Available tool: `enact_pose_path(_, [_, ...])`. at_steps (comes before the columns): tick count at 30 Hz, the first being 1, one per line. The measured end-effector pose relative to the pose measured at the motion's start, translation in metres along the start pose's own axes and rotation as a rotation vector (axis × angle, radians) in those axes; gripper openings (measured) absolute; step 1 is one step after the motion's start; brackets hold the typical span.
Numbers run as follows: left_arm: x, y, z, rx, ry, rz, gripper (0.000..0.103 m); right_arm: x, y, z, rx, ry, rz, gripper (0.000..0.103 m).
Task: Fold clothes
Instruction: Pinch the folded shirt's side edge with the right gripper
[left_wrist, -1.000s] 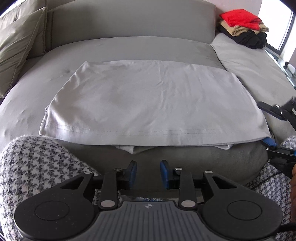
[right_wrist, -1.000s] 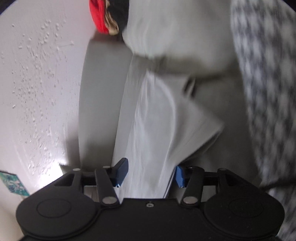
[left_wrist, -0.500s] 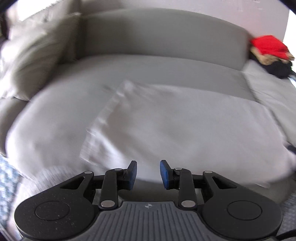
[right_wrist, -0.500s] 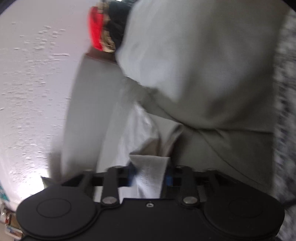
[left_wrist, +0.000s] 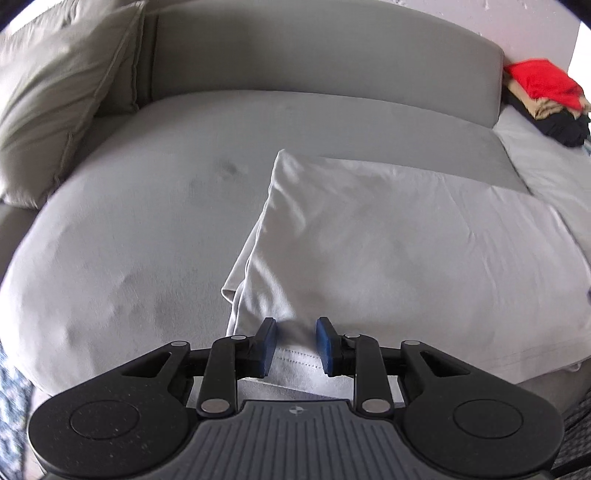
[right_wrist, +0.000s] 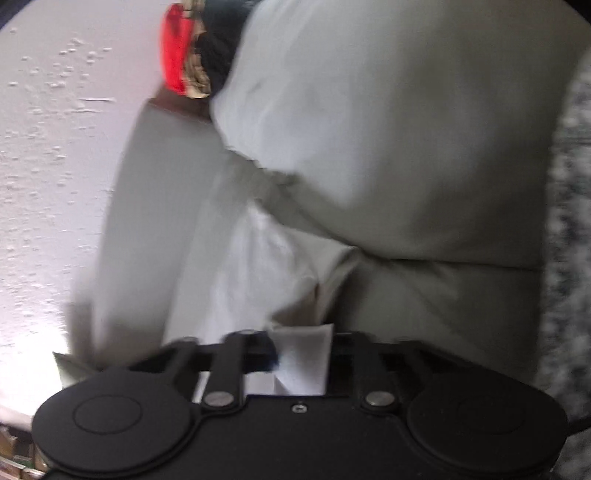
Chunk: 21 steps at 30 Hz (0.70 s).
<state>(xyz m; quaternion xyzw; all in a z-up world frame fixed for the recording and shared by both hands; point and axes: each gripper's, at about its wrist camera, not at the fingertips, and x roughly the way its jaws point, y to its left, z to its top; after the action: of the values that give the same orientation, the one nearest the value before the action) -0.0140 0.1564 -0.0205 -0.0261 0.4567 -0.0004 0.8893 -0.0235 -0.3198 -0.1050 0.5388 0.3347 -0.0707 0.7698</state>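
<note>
A pale grey garment (left_wrist: 388, 251) lies flat on the grey sofa seat (left_wrist: 147, 229), folded into a rectangle. My left gripper (left_wrist: 294, 344) is open, its blue fingertips straddling the garment's near left hem, the cloth lying between and under them. In the blurred right wrist view my right gripper (right_wrist: 301, 356) is shut on a fold of the same garment (right_wrist: 273, 266), with white cloth bunched between the fingers and covering the right fingertip.
A grey pillow (left_wrist: 62, 92) leans at the sofa's left back. A pile of red, tan and black clothes (left_wrist: 546, 99) sits at the far right; it also shows in the right wrist view (right_wrist: 195, 48). A white wall (right_wrist: 55, 166) is at left there.
My left gripper has moved left and forward to the garment's near left hem. My right gripper has closed on the garment's edge and tilted.
</note>
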Motion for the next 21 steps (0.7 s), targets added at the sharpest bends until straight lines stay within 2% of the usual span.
enact_pose_path(3, [0.0,0.005,-0.002,-0.01,0.003,-0.021,0.026,-0.012,-0.002,-0.002,-0.013,0.003,-0.025,0.004])
enact_pose_path(5, [0.0,0.006,-0.003,-0.005,-0.004,-0.035,0.026,-0.018,-0.003,-0.004,-0.032,0.01,-0.005,0.011])
enact_pose_path(9, [0.001,0.005,0.0,-0.021,-0.011,-0.056,0.025,-0.022,-0.012,-0.006,0.045,0.019,0.091,0.043])
enact_pose_path(10, [0.002,0.007,0.0,-0.037,-0.006,-0.058,0.025,-0.023,-0.013,-0.008,0.064,0.019,0.108,0.049])
enact_pose_path(12, [0.003,0.009,0.002,-0.064,0.003,-0.06,0.027,-0.025,-0.014,-0.01,0.102,0.017,0.141,0.053])
enact_pose_path(16, [0.005,0.012,0.006,-0.094,0.012,-0.055,0.027,-0.011,-0.007,-0.009,-0.024,-0.03,0.12,0.053])
enact_pose_path(18, [0.001,0.013,0.007,-0.096,-0.003,-0.047,0.026,-0.004,-0.009,-0.005,-0.044,-0.061,0.12,0.048])
enact_pose_path(21, [-0.009,0.02,0.01,-0.103,-0.047,-0.066,0.024,-0.003,-0.008,-0.003,-0.067,-0.061,0.114,0.04])
